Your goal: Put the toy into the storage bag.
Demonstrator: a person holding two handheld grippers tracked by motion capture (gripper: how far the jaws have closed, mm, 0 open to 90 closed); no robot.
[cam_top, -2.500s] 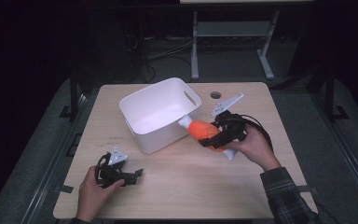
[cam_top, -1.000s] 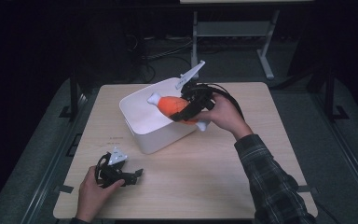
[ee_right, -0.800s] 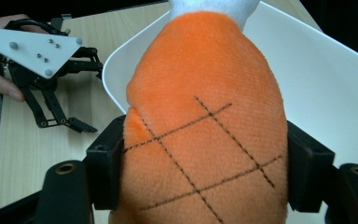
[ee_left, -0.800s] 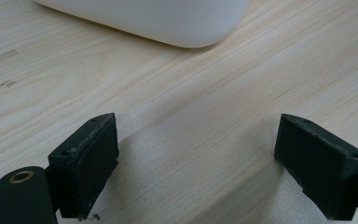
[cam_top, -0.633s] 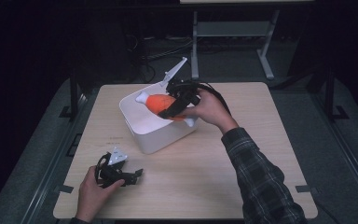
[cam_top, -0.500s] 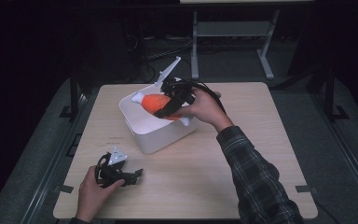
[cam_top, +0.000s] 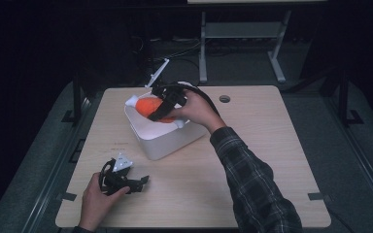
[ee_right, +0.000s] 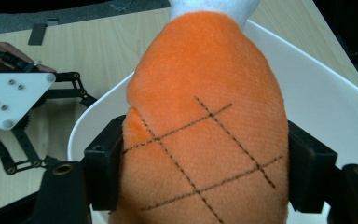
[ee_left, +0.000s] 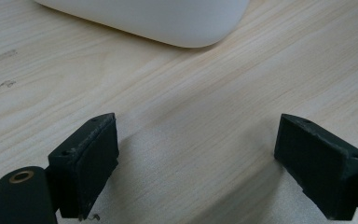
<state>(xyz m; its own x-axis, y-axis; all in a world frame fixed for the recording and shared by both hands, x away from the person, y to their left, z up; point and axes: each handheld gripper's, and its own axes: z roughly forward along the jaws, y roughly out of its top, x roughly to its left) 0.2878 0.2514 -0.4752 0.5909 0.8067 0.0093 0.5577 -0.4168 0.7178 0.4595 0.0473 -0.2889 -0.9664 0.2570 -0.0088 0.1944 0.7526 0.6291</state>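
Here, an orange plush toy (ee_right: 205,121) with a white end and dark stitched crossing lines is pinched between the jaws of the right claw (ee_right: 205,172), whose pads are pressed into its two sides; the jaws have just been easing slightly apart, yet the toy is seen held between them. In the high view, the right claw (cam_top: 162,104) is held over the far left part of a white bin (cam_top: 167,141), with the toy (cam_top: 150,107) lifted above the bin's rim and its white end pointed to the left. The bin is placed on the light wooden table (cam_top: 252,160), towards its far left half. The left claw (cam_top: 141,182) is rested on the table near the near left corner, well apart from the bin, with a hand (cam_top: 94,206) wrapped around its body. Its jaws are spread wide in the left gripper view, where nothing but bare table is seen between its pads (ee_left: 91,163), and a rounded corner of the bin (ee_left: 168,21) is seen beyond them. In the right gripper view, the left claw's grey three-cornered plate (ee_right: 11,98) is seen on the table beside the bin.
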